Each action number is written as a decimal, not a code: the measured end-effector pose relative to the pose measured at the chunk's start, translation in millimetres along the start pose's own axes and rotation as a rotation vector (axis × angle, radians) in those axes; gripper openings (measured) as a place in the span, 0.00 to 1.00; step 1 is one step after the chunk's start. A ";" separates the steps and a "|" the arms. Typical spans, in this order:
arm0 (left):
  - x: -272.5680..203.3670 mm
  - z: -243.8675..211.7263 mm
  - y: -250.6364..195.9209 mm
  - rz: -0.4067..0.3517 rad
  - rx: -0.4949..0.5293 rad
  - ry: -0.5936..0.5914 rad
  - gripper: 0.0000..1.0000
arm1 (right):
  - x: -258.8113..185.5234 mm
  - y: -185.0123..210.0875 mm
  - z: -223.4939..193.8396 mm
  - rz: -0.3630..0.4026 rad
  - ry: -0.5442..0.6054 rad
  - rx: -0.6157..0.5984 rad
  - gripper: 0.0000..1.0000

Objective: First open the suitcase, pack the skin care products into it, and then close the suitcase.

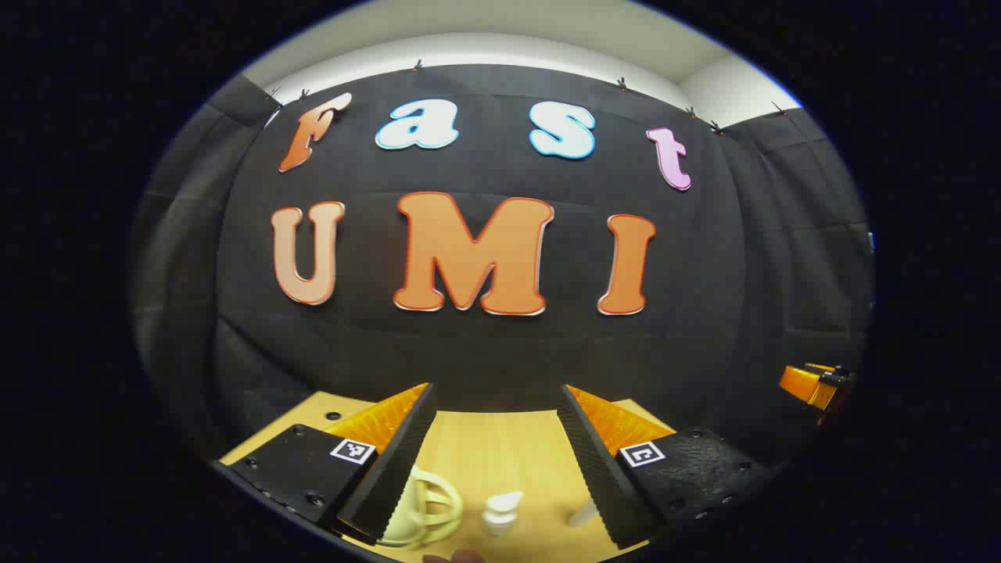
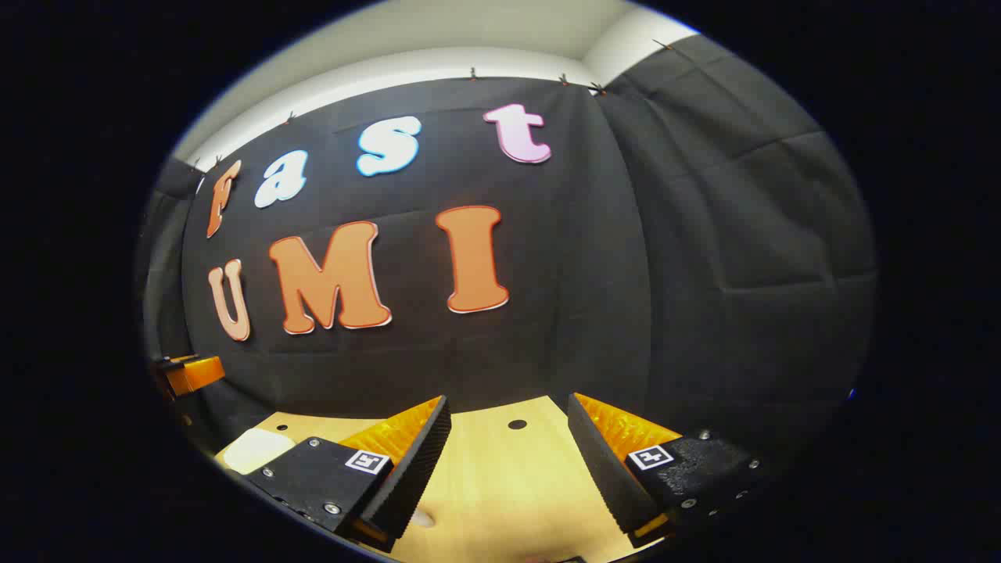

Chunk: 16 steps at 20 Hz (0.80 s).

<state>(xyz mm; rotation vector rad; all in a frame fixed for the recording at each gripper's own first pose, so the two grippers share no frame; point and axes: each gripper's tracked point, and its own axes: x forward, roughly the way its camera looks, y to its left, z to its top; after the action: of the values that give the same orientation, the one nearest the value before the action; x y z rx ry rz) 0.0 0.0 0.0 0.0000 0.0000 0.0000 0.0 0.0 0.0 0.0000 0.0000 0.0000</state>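
A black cloth wall is closing off the booth behind a pale wooden table (image 1: pixel 500 450), and both cameras are looking level across it rather than down.

The left gripper (image 1: pixel 496 461) is hanging with its jaws spread wide and gripping nothing. Between and just below its fingers a small white pump bottle (image 1: pixel 500 512) is standing, probably one of the skin care products. A pale looped piece (image 1: pixel 426 512), which I cannot identify, is lying against the inner side of its left finger, and a small whitish item (image 1: pixel 583 512) is sitting by the right finger. The other gripper (image 1: pixel 813 385) is showing far out beyond the right finger.

The right gripper (image 2: pixel 508 457) is also holding its jaws wide apart and empty over bare wood. A white rounded object (image 2: pixel 254 450) is lying outside its left finger.

Neither camera is taking in the suitcase. Both grippers are likely being carried high and open because nothing has been picked yet.
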 end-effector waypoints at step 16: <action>-17.9 -20.6 60.1 0.174 -0.107 0.031 0.98 | 37.5 137.4 -33.0 0.327 0.128 -0.091 0.96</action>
<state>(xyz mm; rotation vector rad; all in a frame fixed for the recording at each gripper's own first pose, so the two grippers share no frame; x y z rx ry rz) -17.9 60.1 -20.6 -0.1069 0.0311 0.1745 37.5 137.4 -33.0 -0.0912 0.1279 0.3266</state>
